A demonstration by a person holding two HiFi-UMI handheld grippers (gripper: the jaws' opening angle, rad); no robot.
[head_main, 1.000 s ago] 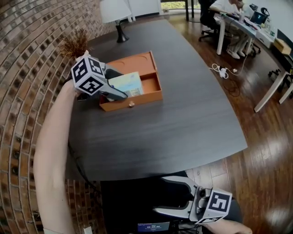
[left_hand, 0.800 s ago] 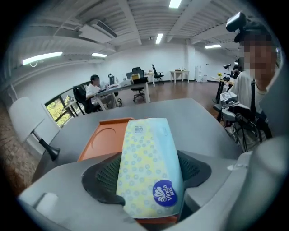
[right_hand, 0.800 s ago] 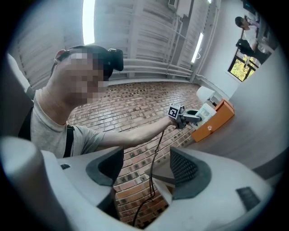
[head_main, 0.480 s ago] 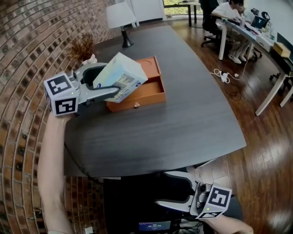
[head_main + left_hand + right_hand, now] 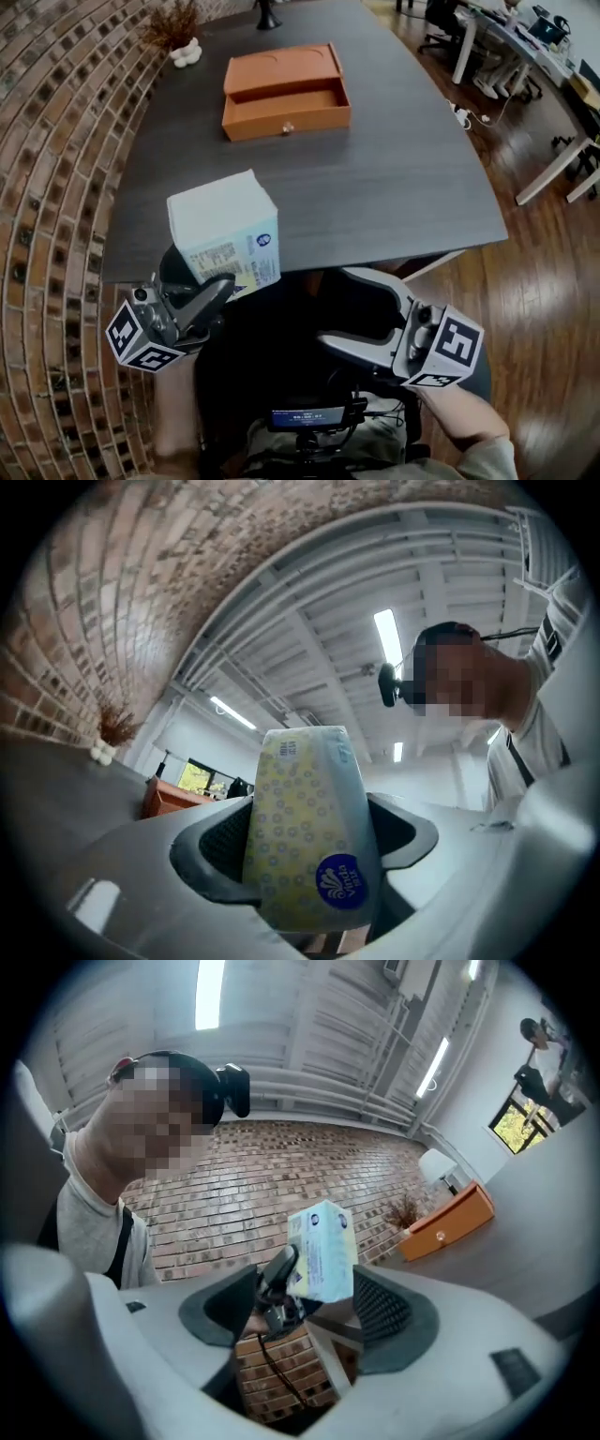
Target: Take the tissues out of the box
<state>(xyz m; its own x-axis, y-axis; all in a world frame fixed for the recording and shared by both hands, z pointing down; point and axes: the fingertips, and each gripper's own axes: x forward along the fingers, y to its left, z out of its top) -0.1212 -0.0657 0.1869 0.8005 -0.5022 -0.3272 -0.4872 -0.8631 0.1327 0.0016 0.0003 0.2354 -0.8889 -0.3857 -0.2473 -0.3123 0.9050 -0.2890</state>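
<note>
Head view
- Tissue pack (image 5: 225,230): white top, pale printed side, raised over the near edge of the dark table (image 5: 394,187). It is out of the orange box (image 5: 286,94) and well apart from it.
- Left gripper (image 5: 217,286): below the pack, jaws coming up onto its lower end.
- Right gripper (image 5: 349,309): low, near the person's body, jaws spread, nothing between them.
- Orange box: far half of the table, drawer part open, small knob on the front.
- Surroundings: brick wall (image 5: 56,187) at left; dried plant (image 5: 173,23) at the table's far corner.

Left gripper view
- Jaws: clamped on the tissue pack (image 5: 309,827), one pad on each broad side.
- Pack: stands upright between the jaws, dotted yellow wrapper, round blue label low on the front.
- Background: orange box (image 5: 173,799) on the table at left; the person at right.

Right gripper view
- Jaws: wide apart, touching nothing.
- Seen through the gap: the tissue pack (image 5: 322,1251), farther off and held from below by the left gripper (image 5: 277,1283).
- Background: brick wall (image 5: 281,1176); orange box (image 5: 448,1222) at right on the table.
</note>
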